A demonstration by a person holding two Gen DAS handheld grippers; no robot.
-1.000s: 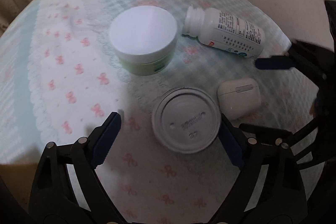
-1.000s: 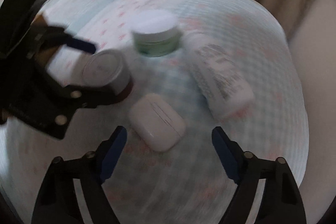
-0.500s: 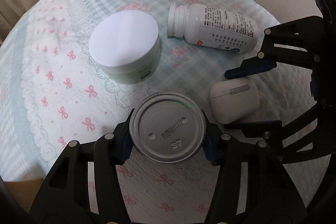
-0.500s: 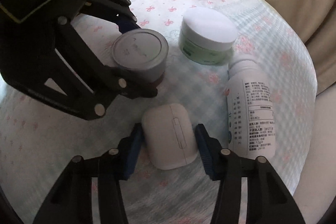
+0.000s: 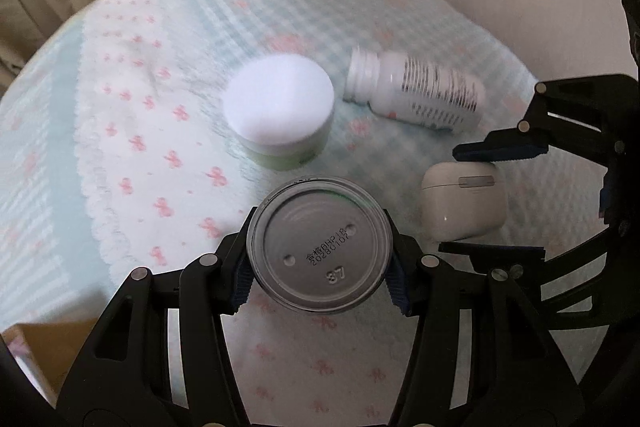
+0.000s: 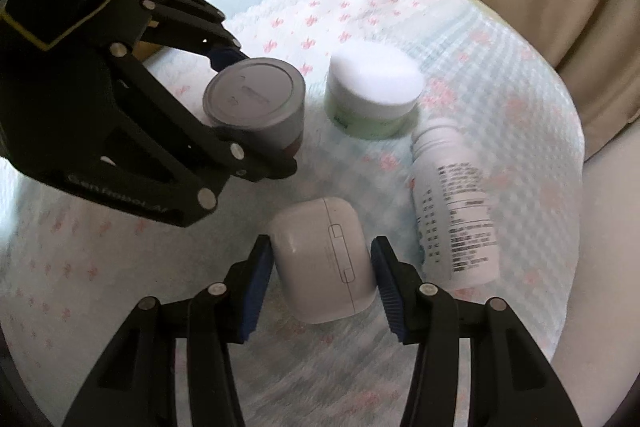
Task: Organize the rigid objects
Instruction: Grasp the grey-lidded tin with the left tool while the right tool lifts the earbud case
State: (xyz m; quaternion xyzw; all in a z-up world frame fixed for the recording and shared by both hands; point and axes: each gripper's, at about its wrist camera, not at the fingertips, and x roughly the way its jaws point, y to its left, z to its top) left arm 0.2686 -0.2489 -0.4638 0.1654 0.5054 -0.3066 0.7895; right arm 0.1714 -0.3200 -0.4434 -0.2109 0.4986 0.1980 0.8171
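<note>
My left tongs (image 5: 320, 273) grip the grey round metal tin (image 5: 319, 245); my right tongs (image 6: 320, 285) clamp the white rounded plastic earbud case (image 6: 323, 259), both over the bow-print quilted cloth (image 5: 160, 155).

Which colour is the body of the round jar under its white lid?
Pale green; right wrist view shows it best.

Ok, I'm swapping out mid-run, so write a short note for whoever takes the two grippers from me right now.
Left gripper: shut on the metal can, gripped by its sides.
Right gripper: shut on the white earbud case.
On the patterned cloth: the green jar with white lid stands upright; the white bottle lies on its side with no cap on it.
Done: both items gripped.
Left: place the can and case, then handle the jar and bottle. No target spot is visible.
</note>
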